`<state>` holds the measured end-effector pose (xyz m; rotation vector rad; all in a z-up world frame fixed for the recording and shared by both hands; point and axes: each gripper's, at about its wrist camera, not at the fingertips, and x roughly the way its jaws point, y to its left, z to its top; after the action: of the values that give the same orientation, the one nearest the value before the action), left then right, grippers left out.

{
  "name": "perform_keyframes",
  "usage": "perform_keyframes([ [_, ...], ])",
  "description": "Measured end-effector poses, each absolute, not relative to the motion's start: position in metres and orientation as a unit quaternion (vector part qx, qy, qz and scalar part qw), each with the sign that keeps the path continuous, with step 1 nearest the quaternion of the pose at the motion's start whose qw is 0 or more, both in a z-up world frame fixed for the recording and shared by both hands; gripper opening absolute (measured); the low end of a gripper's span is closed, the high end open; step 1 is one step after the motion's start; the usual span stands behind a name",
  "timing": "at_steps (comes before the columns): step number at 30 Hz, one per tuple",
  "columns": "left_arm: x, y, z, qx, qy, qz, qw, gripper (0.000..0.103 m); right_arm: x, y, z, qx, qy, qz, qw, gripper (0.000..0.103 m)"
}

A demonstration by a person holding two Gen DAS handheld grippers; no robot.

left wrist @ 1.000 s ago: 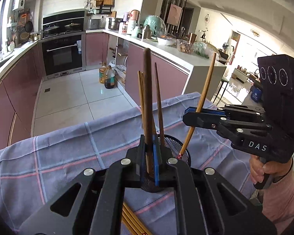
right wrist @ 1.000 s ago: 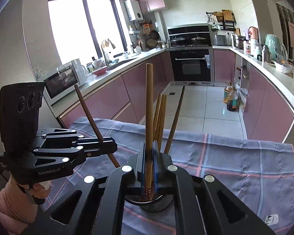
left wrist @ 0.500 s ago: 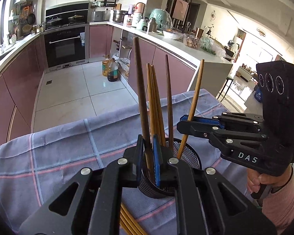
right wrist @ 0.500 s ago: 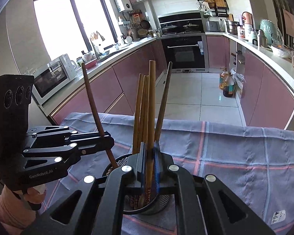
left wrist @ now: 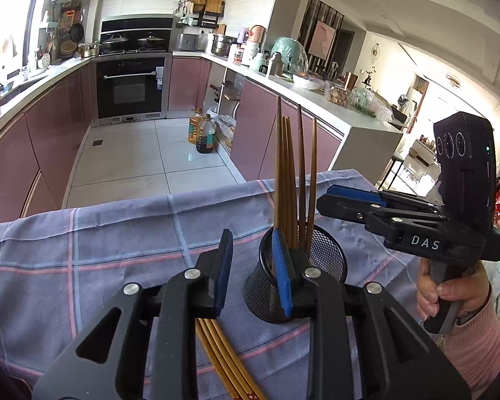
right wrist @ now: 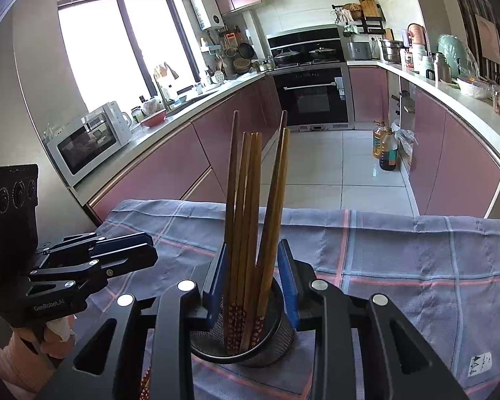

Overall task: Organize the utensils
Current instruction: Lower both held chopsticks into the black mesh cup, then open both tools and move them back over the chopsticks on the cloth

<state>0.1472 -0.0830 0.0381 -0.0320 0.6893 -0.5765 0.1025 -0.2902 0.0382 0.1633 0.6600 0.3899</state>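
Both claws have just been opening; left gripper (left wrist: 253,273) released, nothing btwn pads; right gripper (right wrist: 255,280) released too, pads straddling upright chopsticks (right wrist: 250,220) w/o pressing. They stand in mesh cup (left wrist: 320,266), tips up. Loose chopsticks (left wrist: 223,356) lie flat on cloth (left wrist: 83,250) under left claw, nearer it; long axis running toward camera.

A kitchen with pink cupboards (right wrist: 170,170) and a white tile floor (left wrist: 140,156). Sun comes in a big window (right wrist: 123,46). A black oven (right wrist: 313,98) sits at the far end. A white microwave (right wrist: 86,140) stands on the counter.
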Motion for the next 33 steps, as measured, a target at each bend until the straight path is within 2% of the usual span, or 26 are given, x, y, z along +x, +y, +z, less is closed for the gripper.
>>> perform_keyframes([
  [4,0.128,-0.063,0.036,-0.024,0.320,-0.264,0.910,0.033,0.077,-0.289,0.050,0.075,0.297,0.204,0.930,0.037],
  [6,0.120,-0.053,0.033,-0.030,0.320,-0.257,0.912,0.036,0.064,-0.286,0.052,0.082,0.289,0.221,0.928,0.044],
  [7,0.116,-0.049,0.030,-0.031,0.320,-0.251,0.913,0.038,0.056,-0.284,0.052,0.084,0.288,0.233,0.925,0.051],
  [8,0.112,-0.045,0.027,-0.029,0.319,-0.244,0.915,0.039,0.049,-0.280,0.051,0.080,0.288,0.244,0.923,0.053],
  [12,0.094,-0.034,0.012,-0.018,0.325,-0.222,0.919,0.046,0.026,-0.261,0.040,0.063,0.302,0.277,0.910,0.053],
  [22,0.063,-0.025,-0.038,0.007,0.368,-0.181,0.912,0.053,0.019,-0.220,-0.034,0.062,0.392,0.280,0.874,0.053],
  [33,0.062,-0.026,-0.070,0.008,0.406,-0.161,0.899,0.053,0.017,-0.194,-0.063,0.037,0.424,0.254,0.869,0.053],
])
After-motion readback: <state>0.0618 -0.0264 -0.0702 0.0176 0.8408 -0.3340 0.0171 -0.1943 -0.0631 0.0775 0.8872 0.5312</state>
